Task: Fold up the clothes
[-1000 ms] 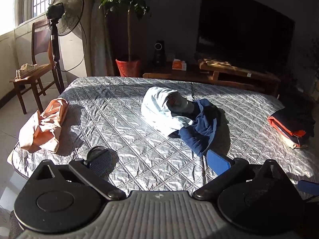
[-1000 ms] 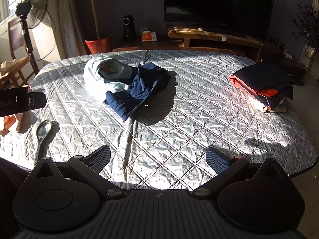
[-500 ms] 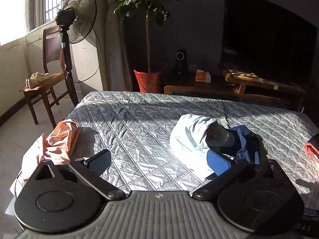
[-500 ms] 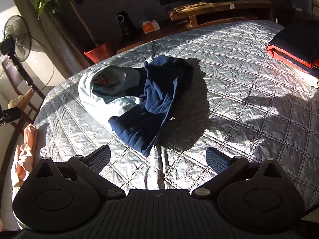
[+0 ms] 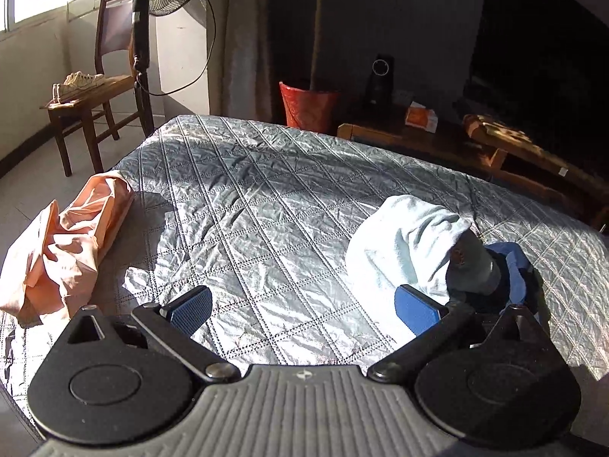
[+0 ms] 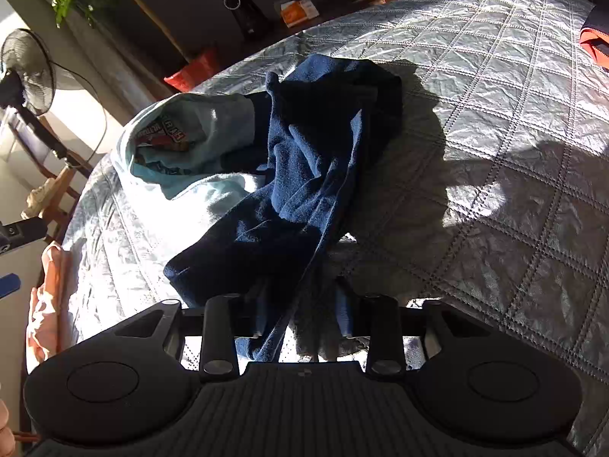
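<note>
Now: right gripper (image 6: 300, 318) closing on navy garment (image 6: 304, 175), lower centre.
Wide a second ago; hem apparently pinched, so unfolding can begin; left gripper (image 5: 304, 306) gapes empty.

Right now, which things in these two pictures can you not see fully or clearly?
- Right gripper fingers, closing: pads hidden by the navy garment between them, right wrist view.
- Folded pile: cut off by the right edge, same view.
- Print on the light blue shirt: crumpled, unreadable.
- Television: lost in shadow, left wrist view.
</note>
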`<state>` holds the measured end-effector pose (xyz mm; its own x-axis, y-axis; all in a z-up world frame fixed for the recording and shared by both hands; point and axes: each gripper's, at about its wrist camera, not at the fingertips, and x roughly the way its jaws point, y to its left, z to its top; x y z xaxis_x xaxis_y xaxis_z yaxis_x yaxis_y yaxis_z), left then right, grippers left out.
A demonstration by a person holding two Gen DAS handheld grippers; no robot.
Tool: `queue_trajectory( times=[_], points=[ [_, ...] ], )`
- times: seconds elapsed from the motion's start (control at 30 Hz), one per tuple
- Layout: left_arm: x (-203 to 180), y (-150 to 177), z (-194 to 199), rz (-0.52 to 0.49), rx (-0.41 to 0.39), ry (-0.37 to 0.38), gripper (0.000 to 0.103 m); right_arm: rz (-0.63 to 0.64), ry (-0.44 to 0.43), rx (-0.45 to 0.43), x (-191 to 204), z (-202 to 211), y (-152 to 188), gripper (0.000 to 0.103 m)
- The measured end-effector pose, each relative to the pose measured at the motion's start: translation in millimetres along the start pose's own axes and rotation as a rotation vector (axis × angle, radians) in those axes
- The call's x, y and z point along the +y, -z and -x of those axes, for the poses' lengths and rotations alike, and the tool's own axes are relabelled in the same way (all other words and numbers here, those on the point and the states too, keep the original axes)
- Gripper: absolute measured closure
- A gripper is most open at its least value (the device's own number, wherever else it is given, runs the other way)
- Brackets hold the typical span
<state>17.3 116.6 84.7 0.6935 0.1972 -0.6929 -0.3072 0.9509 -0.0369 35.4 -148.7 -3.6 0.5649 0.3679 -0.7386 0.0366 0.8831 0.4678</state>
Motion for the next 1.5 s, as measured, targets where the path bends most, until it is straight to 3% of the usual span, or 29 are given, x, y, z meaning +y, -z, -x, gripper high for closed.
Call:
queue_trajectory(
  times=[0.03,0.23,0.37,0.43,0.53,0.67,0.73,0.77,0.8,0.9,0.93,0.97,1.0,1.07,1.17,1.3,1.33,1.4,1.43,1.5],
  points=[
    [-2.4,-1.1,-2.6,-0.01,0.004,-0.001,0.001,-0.007,-0.027,-0.006,-0.7,2.1,-3.2,0.103],
    [7.6,-10.5,-10.8,0.075,0.061,0.024,0.001,0.009,-0.093,-0.116,8.8,26.1,-57.5,0.103],
    [10.0,-16.5,-7.2,0.049,0.031,-0.003,0.001,0.026,-0.147,-0.235,22.2,43.4,-111.0,0.103],
    [11.9,-17.6,-7.3,0.036,0.034,-0.017,0.001,0.078,-0.128,-0.327,40.5,51.1,-154.9,0.103],
    [16.6,-16.9,-10.6,0.043,0.051,-0.016,0.001,0.192,-0.13,-0.53,79.1,72.7,-215.6,0.103],
    [20.5,-18.5,-15.6,0.06,0.078,-0.021,0.001,0.454,-0.097,-0.791,131.8,92.6,-240.9,0.103],
    [21.0,-20.1,-14.5,0.069,0.069,-0.025,0.001,0.481,-0.009,-0.725,139.5,76.3,-247.3,0.098],
    [21.0,-20.5,-14.0,0.072,0.066,-0.026,0.001,0.457,0.037,-0.661,138.2,66.0,-248.8,0.086],
    [21.0,-20.6,-13.7,0.074,0.065,-0.029,0.001,0.389,0.065,-0.548,127.6,51.8,-243.2,0.085],
    [21.2,-20.1,-15.5,0.081,0.074,-0.036,0.001,0.359,0.064,-0.429,100.7,19.7,-184.6,0.079],
    [22.3,-20.0,-15.9,0.086,0.077,-0.039,0.001,0.364,0.067,-0.385,95.8,10.5,-162.0,0.061],
    [24.0,-19.7,-16.3,0.092,0.08,-0.043,0.001,0.354,0.059,-0.33,91.2,2.0,-143.9,0.036],
    [25.7,-19.5,-16.6,0.098,0.083,-0.047,0.001,0.319,0.029,-0.254,85.4,-8.8,-123.6,0.027],
    [29.2,-19.0,-17.4,0.112,0.088,-0.053,0.001,0.227,-0.032,-0.126,75.5,-27.1,-96.8,0.026],
    [31.5,-18.2,-19.0,0.119,0.097,-0.055,0.001,0.115,-0.04,-0.022,70.8,-52.6,-70.4,0.026],
    [33.2,-17.2,-21.3,0.116,0.106,-0.063,0.001,0.08,-0.035,-0.082,81.8,-70.1,-76.3,0.021],
    [34.2,-17.2,-21.4,0.117,0.106,-0.065,0.001,0.083,-0.037,-0.103,84.8,-73.1,-80.8,0.024],
    [36.5,-17.3,-21.4,0.123,0.104,-0.069,0.001,0.17,-0.057,-0.107,94.6,-79.8,-84.6,0.1],
    [37.7,-17.3,-21.5,0.125,0.103,-0.073,0.001,0.256,-0.043,-0.126,105.2,-79.0,-80.9,0.099],
    [39.7,-17.6,-22.1,0.13,0.103,-0.08,0.001,0.381,-0.107,-0.152,120.3,-67.9,-65.8,0.099]
  ],
)
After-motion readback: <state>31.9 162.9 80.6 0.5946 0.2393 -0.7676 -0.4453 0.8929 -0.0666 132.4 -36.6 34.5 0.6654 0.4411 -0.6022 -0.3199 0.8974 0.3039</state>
